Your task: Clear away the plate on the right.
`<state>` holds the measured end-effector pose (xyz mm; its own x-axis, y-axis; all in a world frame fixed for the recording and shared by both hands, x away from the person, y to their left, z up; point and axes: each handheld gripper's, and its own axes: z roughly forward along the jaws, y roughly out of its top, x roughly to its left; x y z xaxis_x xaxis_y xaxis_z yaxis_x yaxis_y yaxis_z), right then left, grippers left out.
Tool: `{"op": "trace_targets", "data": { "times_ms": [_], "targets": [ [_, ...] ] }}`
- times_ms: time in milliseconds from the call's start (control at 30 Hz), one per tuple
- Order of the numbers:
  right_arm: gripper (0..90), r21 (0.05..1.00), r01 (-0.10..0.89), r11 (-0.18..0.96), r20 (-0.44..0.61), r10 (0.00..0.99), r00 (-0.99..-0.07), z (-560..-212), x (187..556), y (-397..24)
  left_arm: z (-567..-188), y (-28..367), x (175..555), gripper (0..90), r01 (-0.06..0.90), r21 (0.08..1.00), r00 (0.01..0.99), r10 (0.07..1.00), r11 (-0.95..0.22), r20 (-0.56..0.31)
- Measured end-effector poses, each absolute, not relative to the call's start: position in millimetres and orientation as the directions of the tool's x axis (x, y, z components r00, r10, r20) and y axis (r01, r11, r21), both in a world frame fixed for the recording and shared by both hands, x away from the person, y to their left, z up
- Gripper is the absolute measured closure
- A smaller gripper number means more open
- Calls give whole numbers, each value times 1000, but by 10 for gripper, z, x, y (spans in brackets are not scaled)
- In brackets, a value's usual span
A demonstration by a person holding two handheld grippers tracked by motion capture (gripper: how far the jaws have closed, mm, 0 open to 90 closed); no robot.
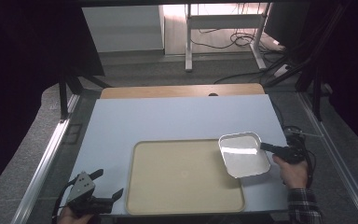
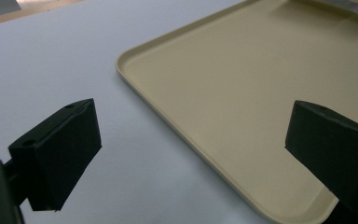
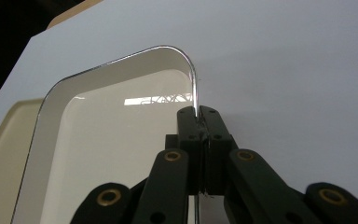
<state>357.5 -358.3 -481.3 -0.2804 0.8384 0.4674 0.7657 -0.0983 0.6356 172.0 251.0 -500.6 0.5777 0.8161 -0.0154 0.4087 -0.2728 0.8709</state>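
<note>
Plainly unmarked white dish [image 1: 244,155], beige tray [image 1: 183,177]

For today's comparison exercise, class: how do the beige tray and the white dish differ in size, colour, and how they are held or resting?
The beige tray is much larger than the white dish. The tray is matt beige; the dish is glossy white and reflects light. The tray lies flat on the table with nothing gripping it, while the right tool is shut on the dish's rim, and the dish overlaps the tray's right edge. Both are shallow, rounded rectangles with raised rims, and both are empty.
</note>
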Motion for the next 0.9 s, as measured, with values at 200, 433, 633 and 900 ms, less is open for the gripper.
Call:
{"op": "trace_targets", "data": {
  "times_ms": [200,433,633,900],
  "targets": [
    [891,634,771,-63,466,827,-315,-4833,3595,-3392,-5006,2511,1722,31,409,871,577,816,-272,-16],
    [891,629,776,-38,471,813,-342,-4845,3612,-3220,-5007,2512,1722,31,410,871,577,817,-270,-18],
    [891,624,781,-5,474,797,-374,-4879,3633,-2986,-5007,2511,1723,31,410,871,577,817,-271,-17],
    [891,618,786,28,474,784,-401,-4935,3658,-2744,-5007,2511,1723,31,410,871,577,817,-272,-16]
  ]
}}
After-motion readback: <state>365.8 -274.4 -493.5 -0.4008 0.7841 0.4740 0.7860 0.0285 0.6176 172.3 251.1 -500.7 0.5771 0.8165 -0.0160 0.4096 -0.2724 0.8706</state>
